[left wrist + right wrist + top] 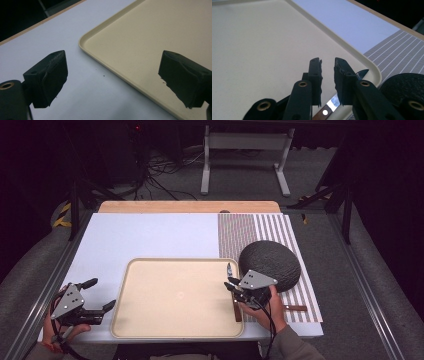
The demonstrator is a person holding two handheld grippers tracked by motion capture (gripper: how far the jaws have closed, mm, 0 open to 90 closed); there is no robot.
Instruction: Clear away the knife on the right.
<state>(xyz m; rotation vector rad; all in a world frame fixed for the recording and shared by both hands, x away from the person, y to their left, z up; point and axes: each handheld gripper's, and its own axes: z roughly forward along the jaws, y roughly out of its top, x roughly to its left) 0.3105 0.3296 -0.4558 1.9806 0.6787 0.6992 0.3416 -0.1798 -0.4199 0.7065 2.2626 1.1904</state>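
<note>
Here the tray [175, 295] serves as the landmark: beige, rectangular, bare inside, lying on the pale tabletop [150, 235].

High view: the left gripper [102, 296] sits just off the tray's left edge near its front corner, fingers spread wide with nothing between them. The right gripper [229, 281] hovers at the tray's right rim, held in a hand [267, 307]. A knife [235, 295] lies along that right rim, its tip pointing to the far side and its brown handle towards the person. Right of the tray lies a striped mat [290, 235], carrying a dark round bowl-like object [270, 262] just beside the tray's far right corner.

Left gripper view: fingers [50, 77] well apart, one over the tabletop, the other over the tray's floor, the tray's rounded corner between them. This view gives the gap plainly.

Right gripper view: fingers [315, 75] stand slightly parted, a narrow gap showing, nothing pinched. The knife [332, 102] lies below them on the rim, its blade and riveted wooden handle seen close; the pads do not press it. The high view cannot resolve that gap; this view does.

No readable writing, brand or label on any item.
</note>
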